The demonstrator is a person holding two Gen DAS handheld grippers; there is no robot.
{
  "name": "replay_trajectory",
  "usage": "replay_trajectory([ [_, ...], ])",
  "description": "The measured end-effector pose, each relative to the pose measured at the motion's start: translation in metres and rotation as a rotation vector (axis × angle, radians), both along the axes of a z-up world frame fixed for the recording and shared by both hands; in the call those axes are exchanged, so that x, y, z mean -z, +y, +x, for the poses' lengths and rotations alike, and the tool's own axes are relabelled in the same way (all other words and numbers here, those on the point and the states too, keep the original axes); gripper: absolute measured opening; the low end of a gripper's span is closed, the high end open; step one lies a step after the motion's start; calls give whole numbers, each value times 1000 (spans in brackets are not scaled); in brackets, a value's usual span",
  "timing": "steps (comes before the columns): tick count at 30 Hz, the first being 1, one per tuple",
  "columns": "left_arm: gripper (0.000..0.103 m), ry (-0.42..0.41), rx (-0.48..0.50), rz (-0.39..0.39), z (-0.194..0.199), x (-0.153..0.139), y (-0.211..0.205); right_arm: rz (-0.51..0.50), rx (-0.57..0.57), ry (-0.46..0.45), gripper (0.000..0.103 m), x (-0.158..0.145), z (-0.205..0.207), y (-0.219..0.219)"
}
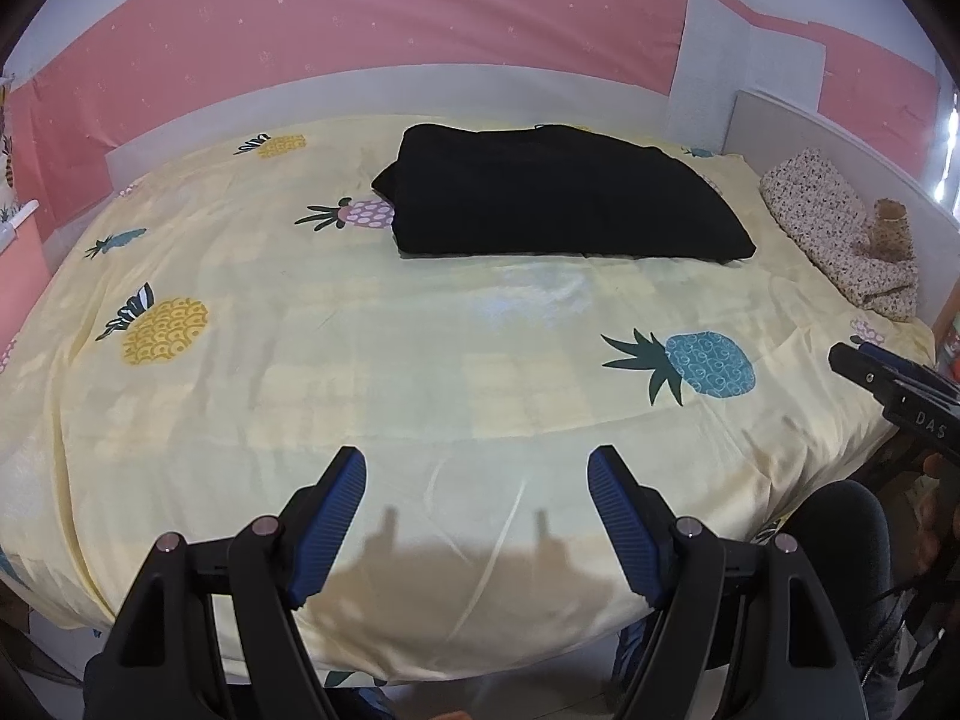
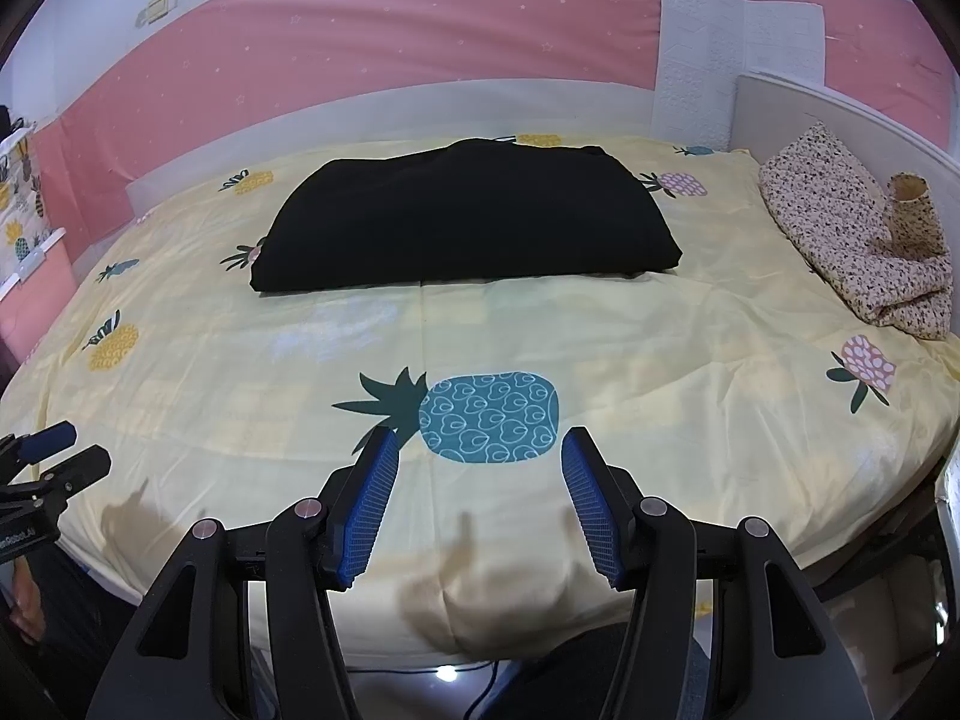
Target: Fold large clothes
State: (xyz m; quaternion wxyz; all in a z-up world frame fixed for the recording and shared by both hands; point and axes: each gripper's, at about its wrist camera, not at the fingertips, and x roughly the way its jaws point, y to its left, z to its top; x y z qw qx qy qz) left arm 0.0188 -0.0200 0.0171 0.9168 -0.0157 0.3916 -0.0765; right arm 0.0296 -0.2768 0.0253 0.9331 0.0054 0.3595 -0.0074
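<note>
A black garment (image 1: 558,195) lies folded into a thick rectangle on the far middle of the bed; it also shows in the right wrist view (image 2: 468,222). My left gripper (image 1: 477,468) is open and empty, held over the near edge of the yellow pineapple sheet (image 1: 390,372), well short of the garment. My right gripper (image 2: 480,450) is open and empty, over the near edge by a blue pineapple print (image 2: 489,417). Each gripper shows at the side of the other's view: the right one (image 1: 864,369), the left one (image 2: 54,450).
A floral bundle of fabric (image 2: 852,240) with a small leopard-print item (image 2: 912,213) lies at the bed's right end against the white headboard (image 2: 840,114). A pink and white wall (image 2: 420,42) runs behind the bed. My dark-clothed leg (image 1: 840,540) is at the near edge.
</note>
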Motion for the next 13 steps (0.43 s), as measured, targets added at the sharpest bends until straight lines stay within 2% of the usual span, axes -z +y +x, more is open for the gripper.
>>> replay_trajectory([
  [13,78,0,2,4,0,4,-3,5,3,-3,57,1,1,-1],
])
